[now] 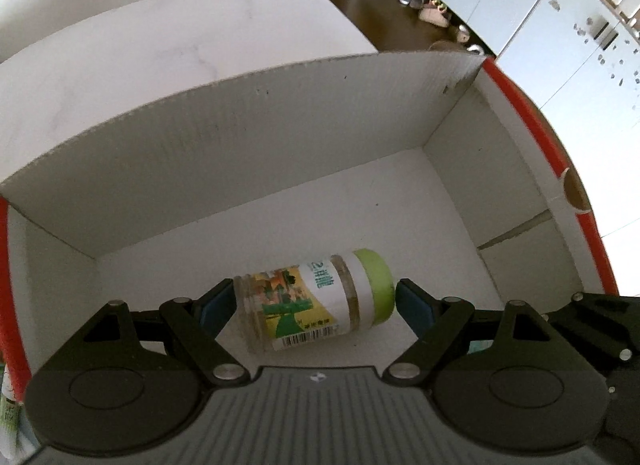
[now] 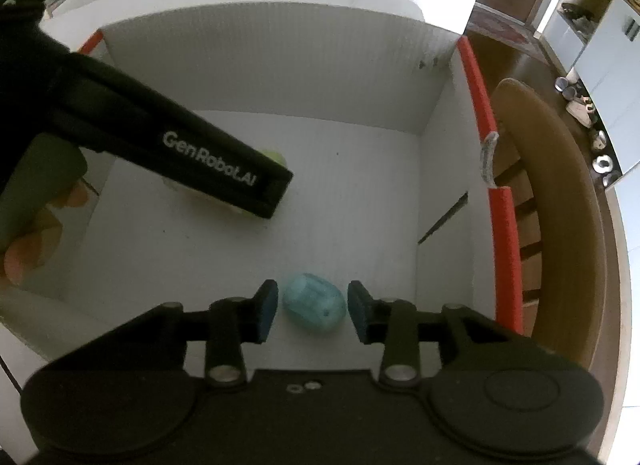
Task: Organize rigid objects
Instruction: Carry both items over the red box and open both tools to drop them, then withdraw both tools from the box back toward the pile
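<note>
A clear jar [image 1: 316, 301] with a green lid and a yellow-green label lies on its side inside a white cardboard box [image 1: 240, 145] with a red rim. My left gripper [image 1: 316, 297] spans it end to end, one pad on the base and one on the lid. In the right wrist view a blue-green egg-shaped object [image 2: 314, 307] rests on the floor of the box [image 2: 280, 65]. My right gripper [image 2: 312, 305] is open around it, with a thin gap at each pad. The left gripper's black body [image 2: 208, 157], held by a hand [image 2: 28, 241], covers most of the jar; only its lid [image 2: 276, 157] shows.
The box stands on a white table [image 1: 160, 33]. A wooden chair [image 2: 560, 185] is just past the box's right wall. Farther off are a dark floor with shoes [image 1: 432, 13] and white cabinets [image 1: 580, 45].
</note>
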A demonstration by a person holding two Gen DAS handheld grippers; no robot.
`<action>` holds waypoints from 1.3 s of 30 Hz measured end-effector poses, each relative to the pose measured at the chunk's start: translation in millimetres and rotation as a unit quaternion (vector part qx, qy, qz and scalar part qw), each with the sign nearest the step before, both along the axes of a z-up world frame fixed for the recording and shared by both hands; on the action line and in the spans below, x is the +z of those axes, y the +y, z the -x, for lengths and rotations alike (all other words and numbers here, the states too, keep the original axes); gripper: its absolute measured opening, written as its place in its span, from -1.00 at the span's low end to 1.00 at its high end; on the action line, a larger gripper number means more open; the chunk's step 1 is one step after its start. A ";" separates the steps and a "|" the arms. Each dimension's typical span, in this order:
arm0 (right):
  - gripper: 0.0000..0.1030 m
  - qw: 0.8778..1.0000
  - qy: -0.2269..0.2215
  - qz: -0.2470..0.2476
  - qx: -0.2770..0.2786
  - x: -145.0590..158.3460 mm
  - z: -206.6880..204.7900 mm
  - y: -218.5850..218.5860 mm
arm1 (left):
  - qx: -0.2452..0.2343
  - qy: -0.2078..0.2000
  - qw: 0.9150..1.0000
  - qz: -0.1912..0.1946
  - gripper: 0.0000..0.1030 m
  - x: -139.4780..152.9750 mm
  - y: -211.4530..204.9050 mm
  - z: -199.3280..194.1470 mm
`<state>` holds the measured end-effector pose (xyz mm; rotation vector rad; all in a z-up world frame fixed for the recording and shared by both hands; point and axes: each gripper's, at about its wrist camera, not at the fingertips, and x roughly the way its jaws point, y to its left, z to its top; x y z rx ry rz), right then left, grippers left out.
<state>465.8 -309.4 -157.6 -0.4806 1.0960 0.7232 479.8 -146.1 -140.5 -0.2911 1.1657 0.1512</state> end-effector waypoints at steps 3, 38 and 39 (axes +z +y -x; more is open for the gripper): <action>-0.17 1.000 -0.003 -0.016 -0.007 7.3 4.4 -8.8 | -0.001 -0.014 1.000 -0.005 0.68 10.2 -0.6 5.9; 0.42 0.985 -0.060 -0.164 0.001 94.2 90.3 -33.9 | -0.020 -0.191 0.981 -0.037 0.68 111.3 -2.1 162.0; 0.42 0.984 -0.061 -0.165 0.002 95.4 94.5 -31.6 | -0.019 -0.194 0.980 -0.038 0.68 112.9 0.7 168.2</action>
